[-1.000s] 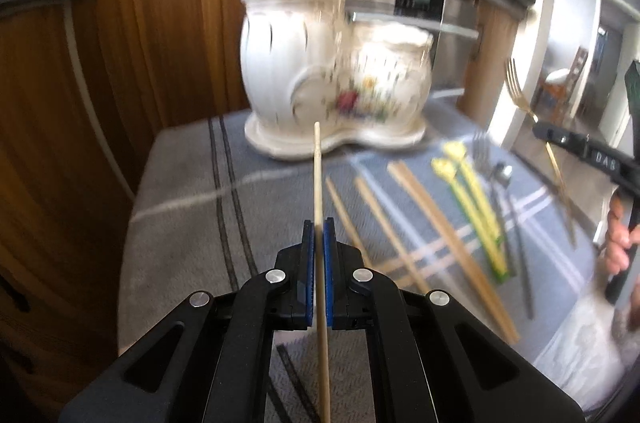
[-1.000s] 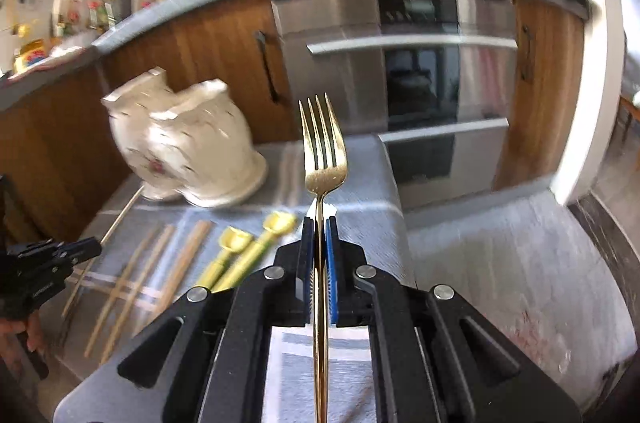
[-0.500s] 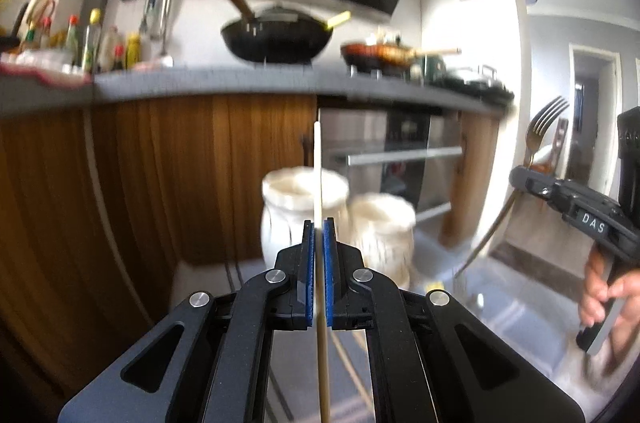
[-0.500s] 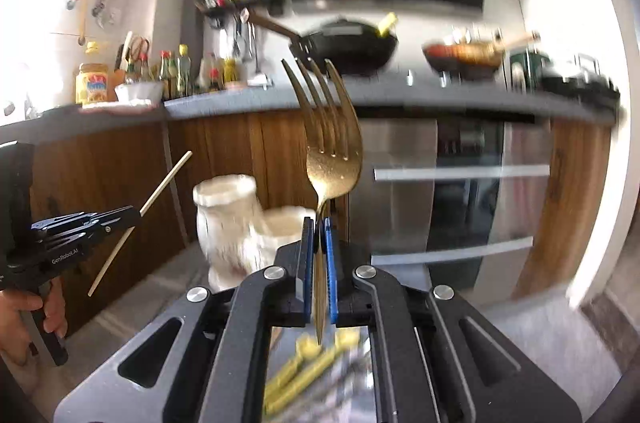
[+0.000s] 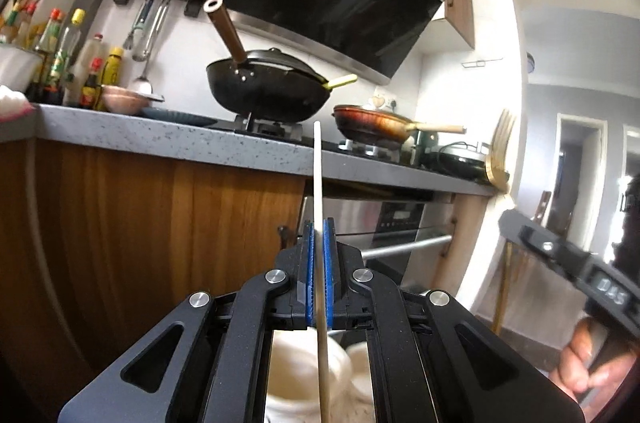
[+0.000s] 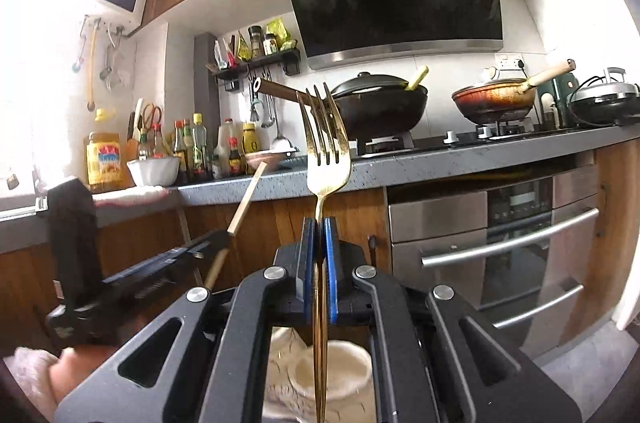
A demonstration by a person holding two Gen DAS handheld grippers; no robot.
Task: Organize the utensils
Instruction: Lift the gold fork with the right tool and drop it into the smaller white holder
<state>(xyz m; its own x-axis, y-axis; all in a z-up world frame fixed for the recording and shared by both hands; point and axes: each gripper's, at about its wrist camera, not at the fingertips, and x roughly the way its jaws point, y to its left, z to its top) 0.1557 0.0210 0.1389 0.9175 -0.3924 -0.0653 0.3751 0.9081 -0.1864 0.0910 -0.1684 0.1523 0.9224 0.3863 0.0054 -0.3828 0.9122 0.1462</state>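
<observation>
Our left tongs grip a wooden chopstick upright above the white ceramic utensil holder. Our right tongs clamp a gold fork, tines up, over the same holder's openings.

Strong daylight floods in from the blown-out upper left of the right wrist view and washes out the white doorway wall in the left, while fisheye bending curves the grey speckled stone surface and corners go black
</observation>
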